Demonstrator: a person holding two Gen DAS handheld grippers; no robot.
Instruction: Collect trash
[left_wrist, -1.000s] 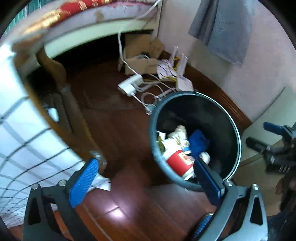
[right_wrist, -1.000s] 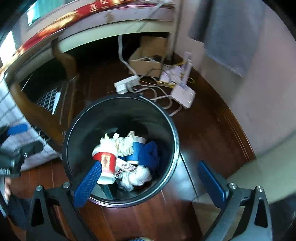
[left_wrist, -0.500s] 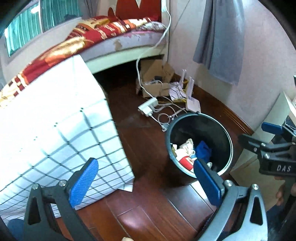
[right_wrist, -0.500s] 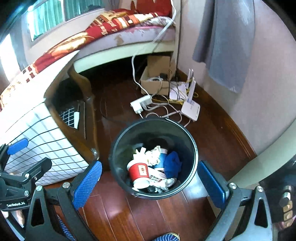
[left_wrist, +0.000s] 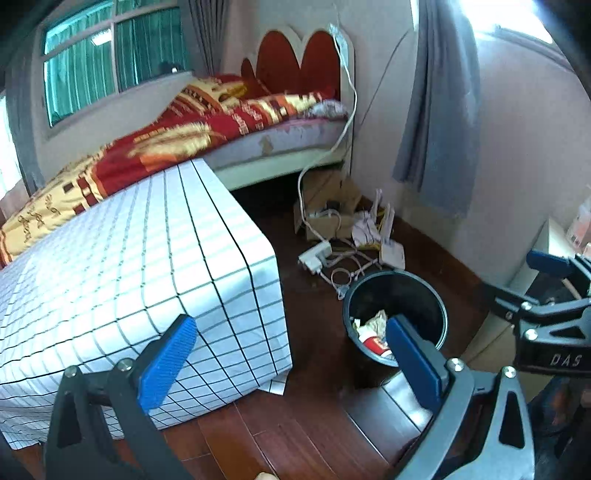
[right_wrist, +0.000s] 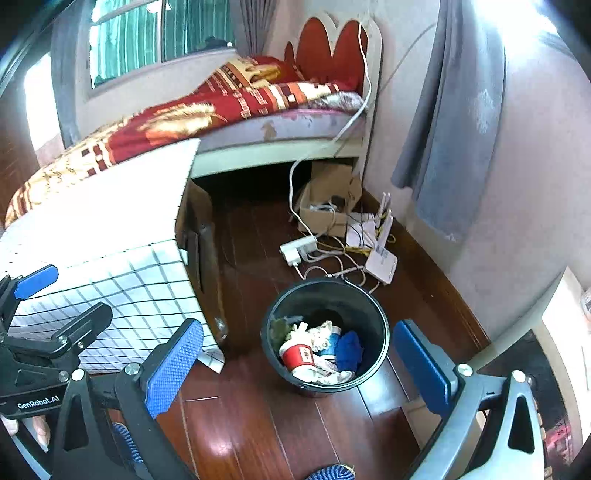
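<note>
Both tongs stand spread wide with nothing between the blue pads: left gripper (left_wrist: 291, 363), right gripper (right_wrist: 297, 363), each held high above the floor.

Left to right:
- Table (right_wrist: 110, 221), checked white cloth draped over it; dark wooden side panel exposed in the right wrist view only.
- Trash bin (right_wrist: 380, 321), black, round, upright on the red-brown wooden floor (right_wrist: 258, 424), just beside the table's corner. Contents: red paper cup (right_wrist: 297, 356) lying on its side, crumpled white paper, a blue-banded cup and a dark blue wad (right_wrist: 349, 350). In the left wrist view the right pad covers part of the contents.
- Power strip (right_wrist: 297, 249), tangled cables and white router (right_wrist: 382, 264) on the floor behind the bin.
- Cardboard box (right_wrist: 328, 199) under the bed's edge; contents indistinct.

Bin bottom not visible beneath the litter.
</note>
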